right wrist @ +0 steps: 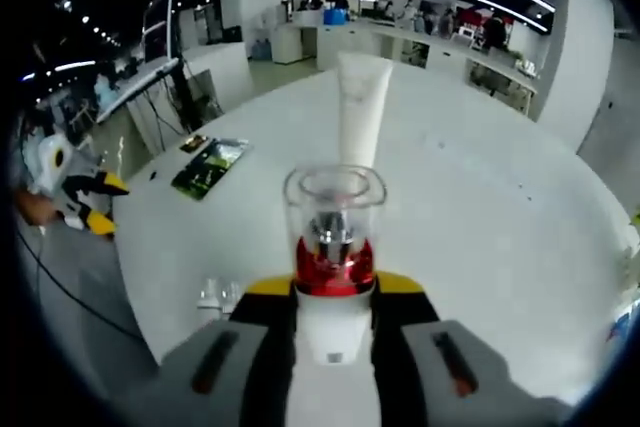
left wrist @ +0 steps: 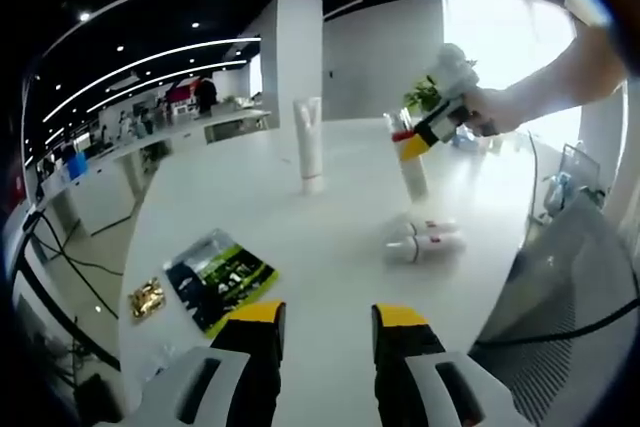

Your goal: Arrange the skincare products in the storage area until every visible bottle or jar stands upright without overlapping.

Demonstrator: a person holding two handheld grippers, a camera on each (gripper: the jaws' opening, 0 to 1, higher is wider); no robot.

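Right gripper (right wrist: 335,297) clamps the red-collared pump bottle (right wrist: 333,237) upright, just before the standing white tube (right wrist: 360,107), likely for setting down clear of it. Two small bottles (left wrist: 422,239) lie toppled nearer than the tube. Left gripper (left wrist: 328,332) open, empty.

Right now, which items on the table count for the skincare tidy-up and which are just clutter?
Job items:
- white tube, standing upright
- pump bottle with clear cap, shut between the right gripper fingers
- two small white bottles, lying on their sides

Just lying about:
- green and black packet
- small gold wrapper

The left gripper is open and holds nothing.
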